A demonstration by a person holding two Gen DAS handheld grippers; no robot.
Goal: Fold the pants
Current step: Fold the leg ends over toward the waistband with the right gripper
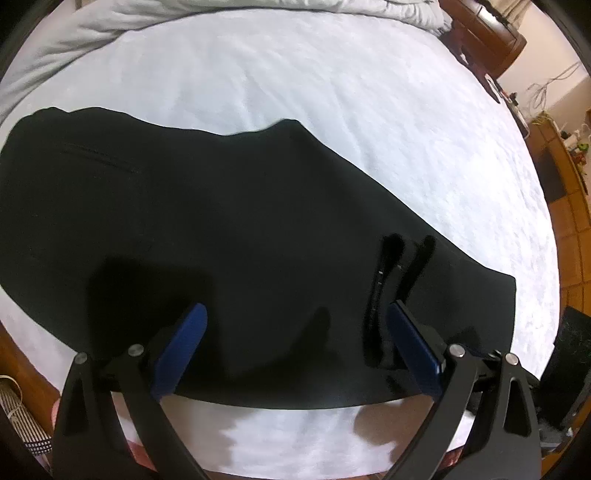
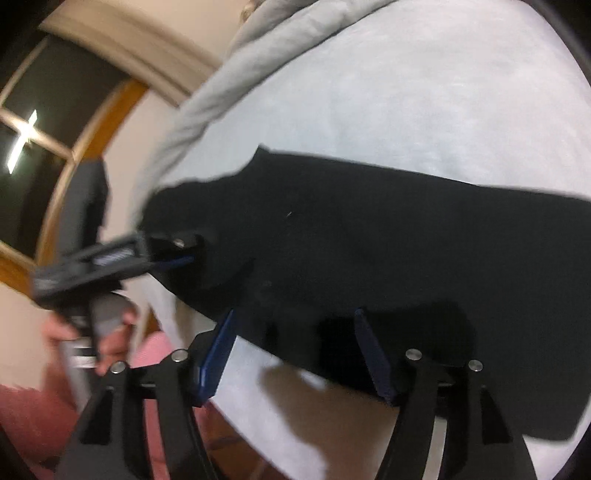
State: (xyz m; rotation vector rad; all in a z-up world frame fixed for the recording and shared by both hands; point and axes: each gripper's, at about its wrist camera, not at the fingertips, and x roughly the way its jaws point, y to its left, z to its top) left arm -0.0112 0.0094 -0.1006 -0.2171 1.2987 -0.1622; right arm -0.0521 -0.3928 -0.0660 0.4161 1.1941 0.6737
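Black pants (image 1: 192, 221) lie flat across the white bed (image 1: 332, 92), one leg on the other, the waist end at the left and the leg hems at the right. My left gripper (image 1: 295, 314) is open and empty just above the pants near their front edge. The right gripper also shows in the left wrist view (image 1: 406, 247), open over the leg part. In the right wrist view my right gripper (image 2: 293, 317) is open and empty over the front edge of the pants (image 2: 369, 229). The left gripper shows there too (image 2: 184, 251), held in a hand at the waist end.
A grey blanket (image 1: 110, 33) is bunched along the far side of the bed. A wooden bed frame and tiled floor (image 1: 569, 229) lie to the right, with furniture and cables beyond. A dark window (image 2: 44, 147) is at the left in the right wrist view.
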